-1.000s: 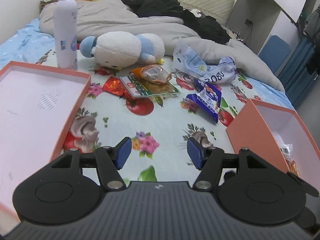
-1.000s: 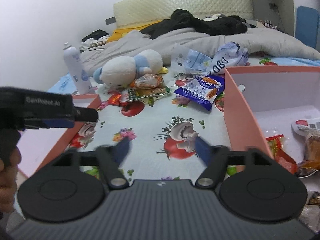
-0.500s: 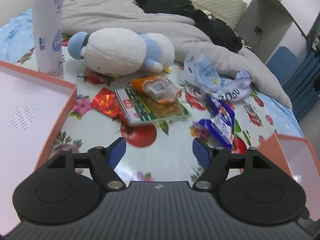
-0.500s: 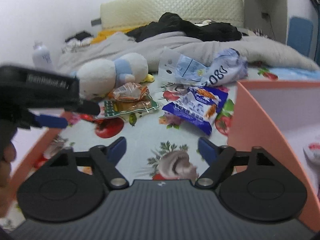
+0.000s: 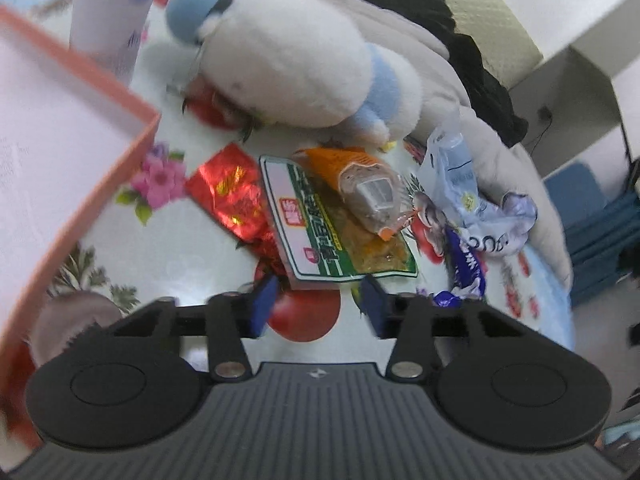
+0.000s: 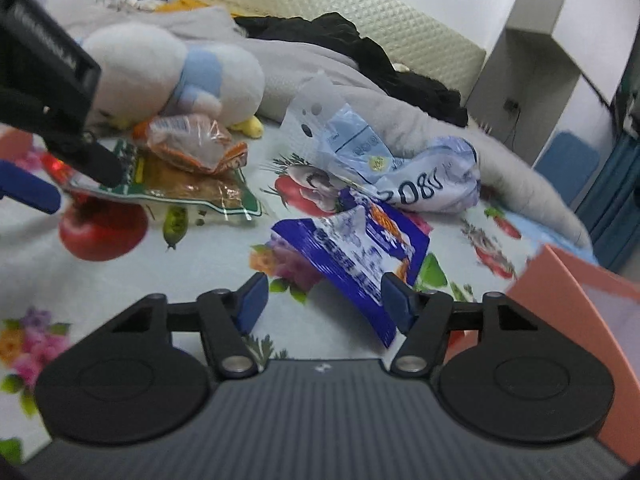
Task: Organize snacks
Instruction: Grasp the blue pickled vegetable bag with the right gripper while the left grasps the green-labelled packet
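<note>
- Snacks lie in a heap on the flowered sheet, between two pink boxes: red packet (image 5: 232, 200), green packet (image 5: 332, 236), orange packet (image 5: 360, 184), blue packet (image 6: 360, 252).
- Left gripper (image 5: 318, 302) is spread around the green packet's near edge; closing there may also catch the red packet underneath.
- Right gripper (image 6: 322, 298) is spread around the blue packet; the slippery foil might slide out.
- Pink box (image 6: 580, 304) stands beside it.

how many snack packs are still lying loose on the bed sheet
4, maybe more hidden: red foil pack beside the pink tray; flat green-edged pack ahead of the left tool; orange pack on top of it; blue pack at the right tool.
</note>
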Action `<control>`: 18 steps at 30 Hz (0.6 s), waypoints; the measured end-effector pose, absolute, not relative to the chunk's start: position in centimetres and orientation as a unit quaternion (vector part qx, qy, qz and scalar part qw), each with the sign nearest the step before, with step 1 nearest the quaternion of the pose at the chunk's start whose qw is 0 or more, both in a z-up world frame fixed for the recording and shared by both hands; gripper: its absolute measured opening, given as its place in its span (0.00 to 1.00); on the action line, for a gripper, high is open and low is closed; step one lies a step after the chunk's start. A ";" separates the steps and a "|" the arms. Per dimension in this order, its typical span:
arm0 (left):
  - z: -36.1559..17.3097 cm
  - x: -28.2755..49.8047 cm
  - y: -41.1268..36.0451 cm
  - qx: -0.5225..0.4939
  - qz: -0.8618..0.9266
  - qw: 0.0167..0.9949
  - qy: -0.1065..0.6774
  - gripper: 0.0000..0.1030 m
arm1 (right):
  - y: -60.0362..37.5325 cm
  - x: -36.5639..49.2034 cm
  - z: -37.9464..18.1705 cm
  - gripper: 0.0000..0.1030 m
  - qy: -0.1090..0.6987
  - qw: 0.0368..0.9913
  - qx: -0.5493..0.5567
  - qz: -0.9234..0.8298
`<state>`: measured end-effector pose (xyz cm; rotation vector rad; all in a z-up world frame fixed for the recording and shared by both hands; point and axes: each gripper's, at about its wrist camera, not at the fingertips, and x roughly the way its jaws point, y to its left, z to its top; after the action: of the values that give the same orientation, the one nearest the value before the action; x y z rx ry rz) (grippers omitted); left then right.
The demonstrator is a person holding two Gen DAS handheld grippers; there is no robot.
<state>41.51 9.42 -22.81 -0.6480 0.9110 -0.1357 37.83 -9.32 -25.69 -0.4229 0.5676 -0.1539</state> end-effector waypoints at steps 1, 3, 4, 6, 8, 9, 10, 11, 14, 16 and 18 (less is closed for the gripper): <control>-23.1 41.7 9.6 -0.317 -0.062 0.842 0.431 0.41 | -9.0 38.2 -26.1 0.62 0.275 0.931 -0.224 -0.081; -23.9 42.0 9.8 -0.340 -0.068 0.834 0.429 0.35 | -8.5 38.8 -26.6 0.62 0.267 0.925 -0.252 -0.094; -24.2 42.2 9.8 -0.350 -0.069 0.830 0.428 0.33 | -8.4 39.1 -26.8 0.62 0.262 0.923 -0.262 -0.100; -24.9 42.4 9.9 -0.381 -0.089 0.819 0.420 0.12 | -8.2 39.8 -26.9 0.42 0.264 0.920 -0.269 -0.108; -25.6 42.3 10.0 -0.406 -0.099 0.811 0.410 0.06 | -8.1 40.4 -27.0 0.25 0.270 0.918 -0.266 -0.112; -25.9 42.2 9.9 -0.414 -0.104 0.808 0.405 0.03 | -8.1 40.4 -26.9 0.20 0.267 0.918 -0.268 -0.116; -26.1 42.1 10.0 -0.422 -0.110 0.805 0.401 0.02 | -8.1 40.2 -26.8 0.19 0.263 0.919 -0.267 -0.121; -26.3 42.0 10.0 -0.428 -0.114 0.803 0.399 0.01 | -8.1 40.1 -26.7 0.18 0.261 0.921 -0.262 -0.121; -26.2 41.5 10.0 -0.432 -0.122 0.802 0.394 0.00 | -8.2 39.3 -26.2 0.15 0.261 0.925 -0.250 -0.118; -25.7 40.8 10.1 -0.431 -0.124 0.804 0.391 0.00 | -8.2 38.4 -25.8 0.14 0.261 0.927 -0.242 -0.116; -25.2 40.0 10.0 -0.435 -0.127 0.805 0.383 0.00 | -8.2 37.3 -25.2 0.11 0.264 0.929 -0.233 -0.116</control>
<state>40.02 10.03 -25.18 -0.9308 0.8193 -0.2727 37.25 -8.20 -25.24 -0.4784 0.5404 -0.2375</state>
